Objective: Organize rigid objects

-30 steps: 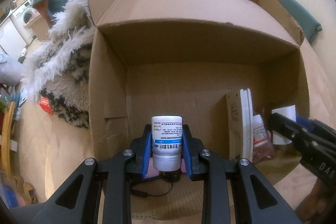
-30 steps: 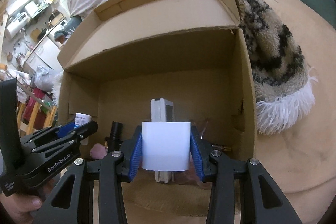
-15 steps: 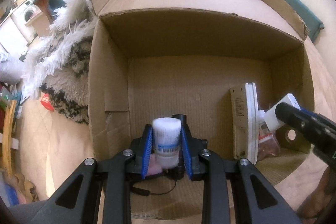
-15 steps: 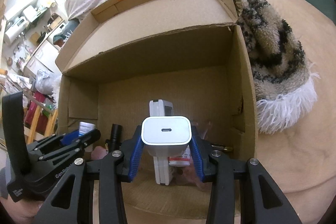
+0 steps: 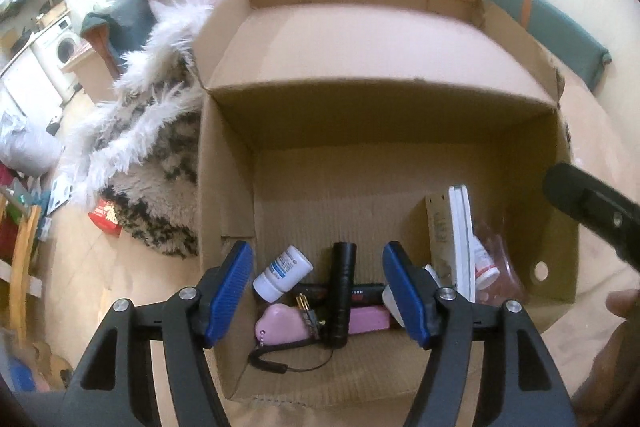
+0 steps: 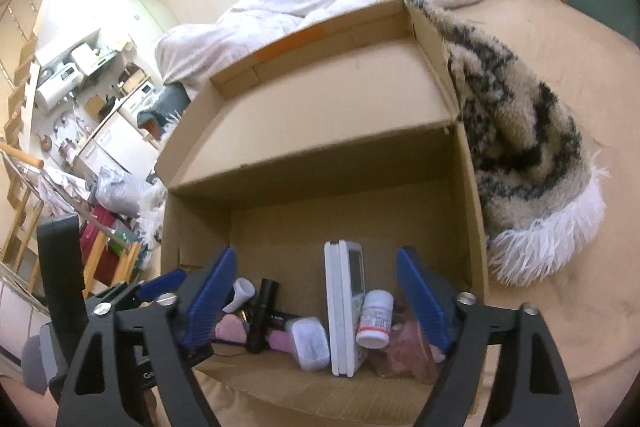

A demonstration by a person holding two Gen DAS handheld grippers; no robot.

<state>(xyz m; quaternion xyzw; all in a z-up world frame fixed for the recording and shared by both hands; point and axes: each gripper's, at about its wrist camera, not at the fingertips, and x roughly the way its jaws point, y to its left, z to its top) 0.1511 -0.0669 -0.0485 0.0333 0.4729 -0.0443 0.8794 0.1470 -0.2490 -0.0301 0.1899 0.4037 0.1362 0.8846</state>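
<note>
Both your claws stand over the cardboard box (image 5: 224, 187) with nothing between the pads, jaws opening. The blue-labelled bottle (image 5: 283, 271) lies tilted on the box floor just below your left gripper (image 5: 318, 293), cap toward you; the white charger (image 6: 308, 343) lies below your right gripper (image 6: 320, 303), beside the upright remote (image 6: 345, 303).

Left tool (image 5: 318, 293), right tool (image 6: 316, 301): jaws opening, nothing held.
</note>
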